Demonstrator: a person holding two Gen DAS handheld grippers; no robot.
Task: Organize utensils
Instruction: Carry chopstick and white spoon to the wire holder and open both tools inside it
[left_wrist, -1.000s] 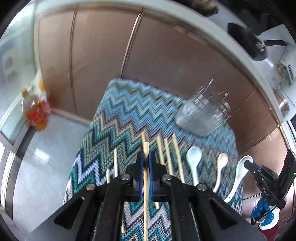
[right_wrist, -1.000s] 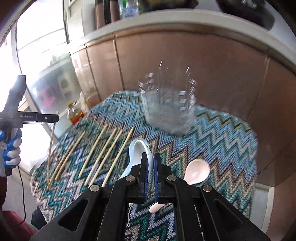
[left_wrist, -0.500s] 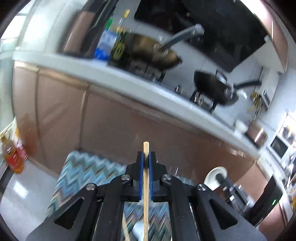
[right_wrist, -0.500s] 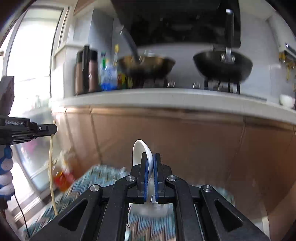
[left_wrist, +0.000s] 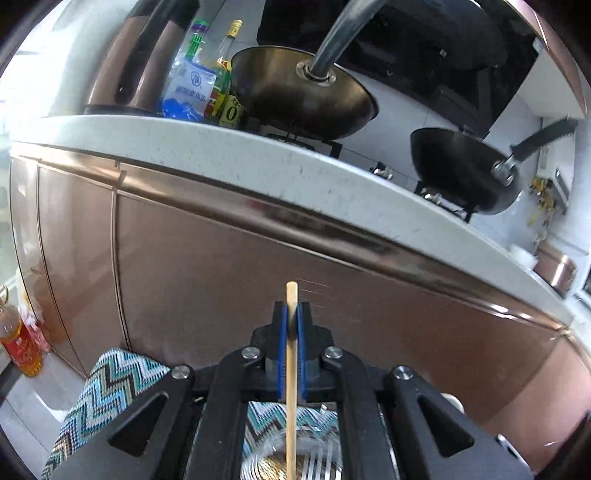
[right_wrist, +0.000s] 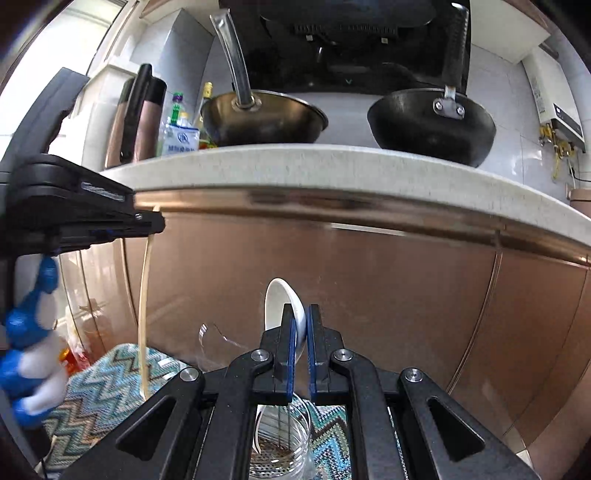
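Facing copper cabinets (left_wrist: 221, 266), speckled countertop (left_wrist: 258, 162)

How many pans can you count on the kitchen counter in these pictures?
2. A bronze-coloured wok sits on the stove towards the left beside the bottles, and a black frying pan sits to its right. Others may lie outside the views.

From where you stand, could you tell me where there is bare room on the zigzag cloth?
Bare zigzag cloth shows at its left corner, beside the hanging chopstick. A narrower strip lies right of the clear holder. It is crowded over the holder, where the left gripper and right gripper, holding the spoon, both sit.
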